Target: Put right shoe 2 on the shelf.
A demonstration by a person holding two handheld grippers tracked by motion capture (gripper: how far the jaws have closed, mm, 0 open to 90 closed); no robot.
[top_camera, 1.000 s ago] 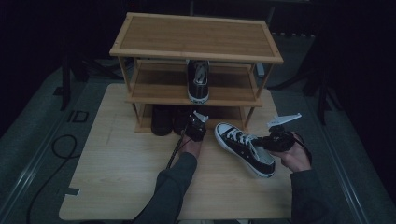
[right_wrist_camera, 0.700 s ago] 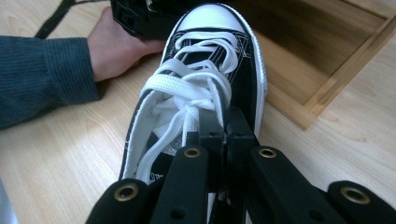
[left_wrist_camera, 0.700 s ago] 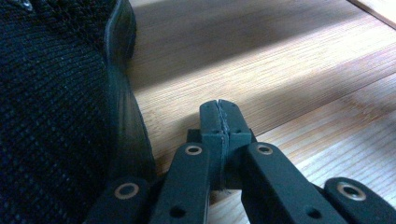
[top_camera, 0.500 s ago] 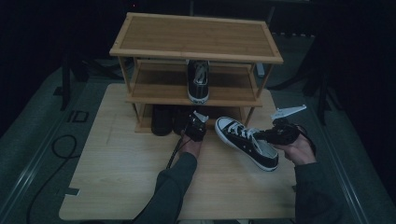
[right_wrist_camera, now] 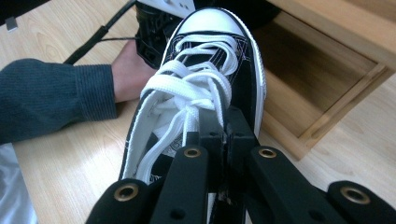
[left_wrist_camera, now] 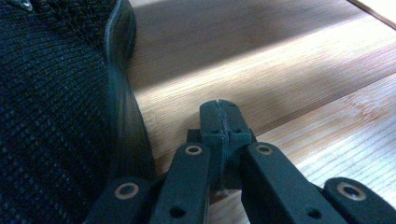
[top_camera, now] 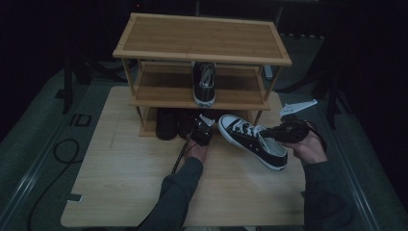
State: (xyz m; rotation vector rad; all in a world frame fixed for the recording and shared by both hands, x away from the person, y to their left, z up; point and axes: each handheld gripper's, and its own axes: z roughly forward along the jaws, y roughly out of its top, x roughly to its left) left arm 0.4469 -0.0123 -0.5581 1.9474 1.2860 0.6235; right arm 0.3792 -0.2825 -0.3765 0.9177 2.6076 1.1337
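My right gripper [top_camera: 273, 135] is shut on the heel collar of a black canvas sneaker [top_camera: 250, 138] with white laces and a white toe cap, held just above the table, toe toward the rack. In the right gripper view the closed jaws [right_wrist_camera: 225, 127] pinch the collar edge of the sneaker [right_wrist_camera: 205, 65]. My left gripper [top_camera: 198, 127] rests low at the rack's bottom shelf. Its jaws [left_wrist_camera: 219, 106] are shut on nothing, beside a black knit shoe [left_wrist_camera: 51, 116]. A matching sneaker [top_camera: 204, 84] stands on the middle shelf.
The bamboo shoe rack [top_camera: 202, 38] stands at the back of the wooden table [top_camera: 120, 178], with dark shoes [top_camera: 166, 123] on its bottom shelf. The left hand [right_wrist_camera: 128, 70] and its cable [top_camera: 179, 156] lie in front of the rack. Bare tabletop spreads to the near left.
My right hand has lifted the sneaker and carried it a little toward the rack. The left gripper has stayed where it was.
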